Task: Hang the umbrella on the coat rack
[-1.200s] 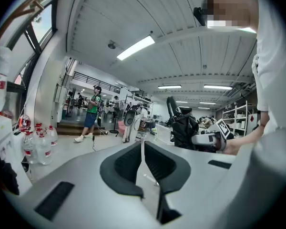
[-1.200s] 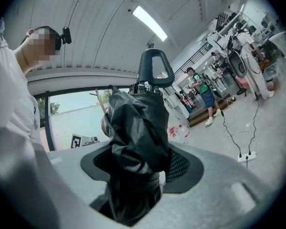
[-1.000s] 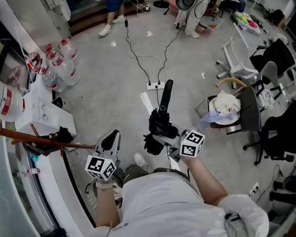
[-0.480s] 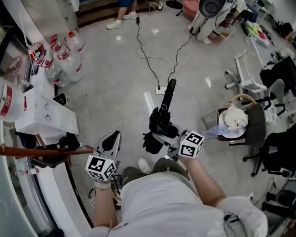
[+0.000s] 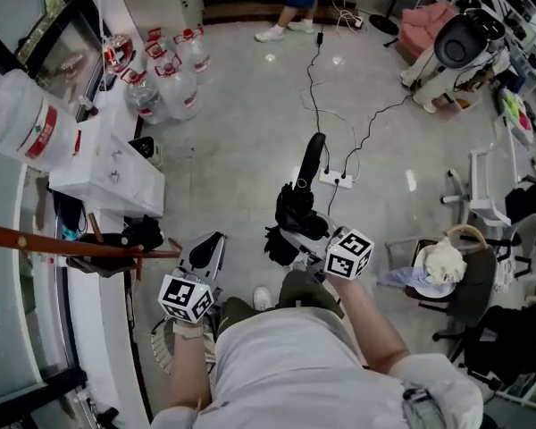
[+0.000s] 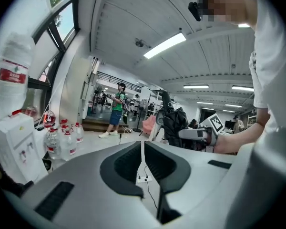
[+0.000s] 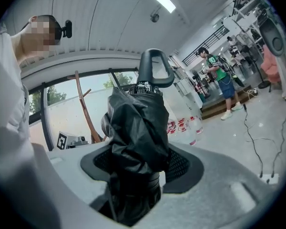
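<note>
In the head view my right gripper (image 5: pixel 292 239) is shut on a folded black umbrella (image 5: pixel 295 220), which stands upright with its loop handle (image 5: pixel 314 153) on top. The right gripper view has the bunched black fabric (image 7: pixel 138 128) filling the jaws and the handle (image 7: pixel 155 68) above. A brown wooden coat rack (image 5: pixel 67 243) reaches in from the left edge with a dark item (image 5: pixel 143 234) on it; its pole (image 7: pixel 86 113) rises behind the umbrella. My left gripper (image 5: pixel 209 245) is shut and holds nothing, just right of the rack arm's tip. The left gripper view shows the umbrella (image 6: pixel 174 123).
A white water dispenser (image 5: pixel 107 172) with an upturned bottle (image 5: pixel 22 119) stands at the left, with several water jugs (image 5: pixel 174 74) beyond. A power strip (image 5: pixel 337 179) and cables lie on the floor ahead. A chair with clothes (image 5: pixel 447 266) is at the right. A person (image 5: pixel 295 7) stands far off.
The whole view has swung: the dispenser, jugs and rack arm now sit further into the picture, the chair lower right. Both grippers keep their places before the body; the umbrella stays gripped.
</note>
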